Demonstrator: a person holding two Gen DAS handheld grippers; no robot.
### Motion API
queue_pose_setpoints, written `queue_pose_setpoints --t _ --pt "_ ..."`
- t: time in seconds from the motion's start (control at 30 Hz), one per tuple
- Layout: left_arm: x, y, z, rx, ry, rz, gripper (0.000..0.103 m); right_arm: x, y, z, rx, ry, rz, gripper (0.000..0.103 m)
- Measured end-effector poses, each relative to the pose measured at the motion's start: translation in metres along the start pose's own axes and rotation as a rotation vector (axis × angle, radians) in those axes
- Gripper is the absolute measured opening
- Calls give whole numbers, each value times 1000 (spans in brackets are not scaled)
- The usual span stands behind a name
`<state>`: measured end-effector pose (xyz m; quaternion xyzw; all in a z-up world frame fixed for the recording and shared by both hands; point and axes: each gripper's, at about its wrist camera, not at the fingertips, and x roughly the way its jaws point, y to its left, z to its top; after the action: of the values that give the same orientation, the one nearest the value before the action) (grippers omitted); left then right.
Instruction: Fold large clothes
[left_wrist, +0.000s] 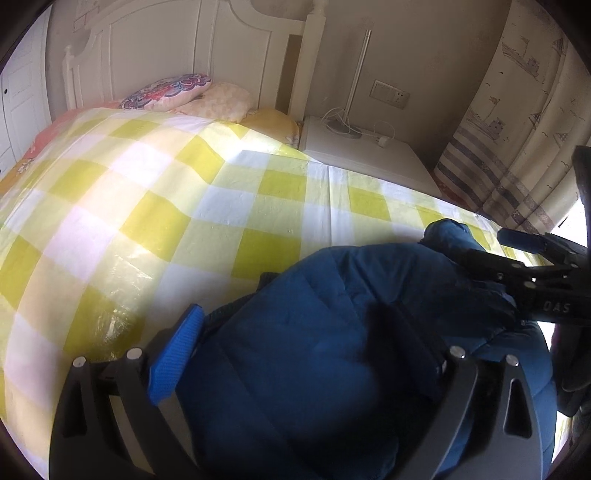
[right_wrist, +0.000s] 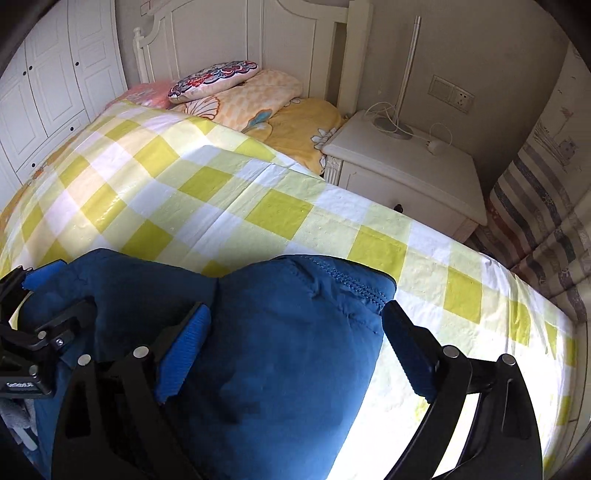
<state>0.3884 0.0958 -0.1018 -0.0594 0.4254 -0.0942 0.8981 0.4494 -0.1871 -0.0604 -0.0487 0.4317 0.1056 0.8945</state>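
Observation:
A blue padded jacket (left_wrist: 325, 332) lies bunched on the yellow and white checked bed cover (left_wrist: 155, 206). My left gripper (left_wrist: 295, 347) is open, its fingers spread wide with the jacket bulging between them. Its left pad (left_wrist: 177, 362) is blue; the right one is in shadow. In the right wrist view the same jacket (right_wrist: 280, 350) fills the gap of my right gripper (right_wrist: 295, 350), also open, with a zipper seam (right_wrist: 354, 284) at the top. The right gripper shows in the left wrist view (left_wrist: 524, 258) at the jacket's right side. The left gripper shows in the right wrist view (right_wrist: 33, 295).
Pillows (right_wrist: 221, 81) lie at the white headboard (left_wrist: 166, 55). A white nightstand (right_wrist: 406, 166) with a lamp base and cable stands right of the bed. A patterned curtain (left_wrist: 517, 129) hangs at the right. White wardrobe doors (right_wrist: 48, 85) are on the left.

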Motion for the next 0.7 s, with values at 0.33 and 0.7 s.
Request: queue_pose_setpoints --t 0.33,0.7 --pt "-42 57 -28 -197 73 -313 99 -111 -13 -136 135 -60 252 96" --pt "-40 74 -105 -280 259 -645 101 -53 -26 -170 392 140 649 99"
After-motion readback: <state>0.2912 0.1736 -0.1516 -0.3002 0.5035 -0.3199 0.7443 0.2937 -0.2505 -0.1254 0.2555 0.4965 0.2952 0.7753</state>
